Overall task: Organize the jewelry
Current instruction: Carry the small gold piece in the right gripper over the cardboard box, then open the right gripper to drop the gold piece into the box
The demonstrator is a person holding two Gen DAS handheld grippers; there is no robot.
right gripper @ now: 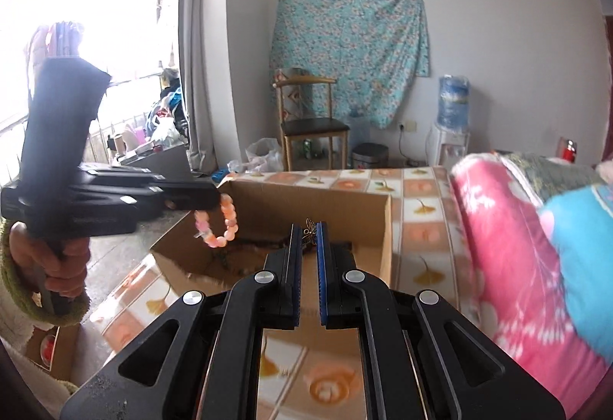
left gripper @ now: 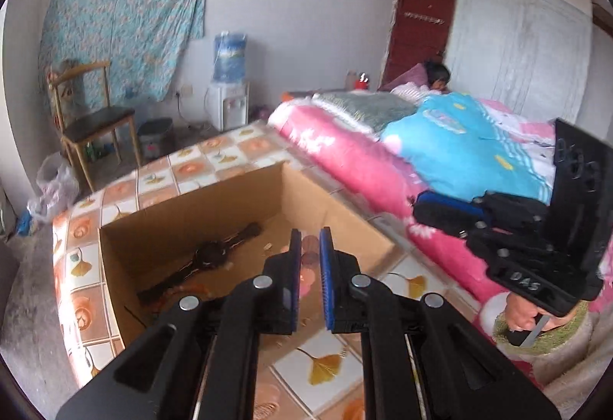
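The left gripper (right gripper: 214,200) is clamped on a pink bead bracelet (right gripper: 220,224) dangling over the cardboard box (right gripper: 383,228). The right gripper (right gripper: 308,228) pinches a small brass butterfly charm (right gripper: 310,229) above the box, where a dark watch (left gripper: 208,255) lies.

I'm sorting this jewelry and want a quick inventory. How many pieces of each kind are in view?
Pink-and-orange bead bracelet, gripped by the left tool: 1
Bronze butterfly charm, gripped by the right tool: 1
Dark wristwatch, lying in the cardboard box: 1
Total: 3
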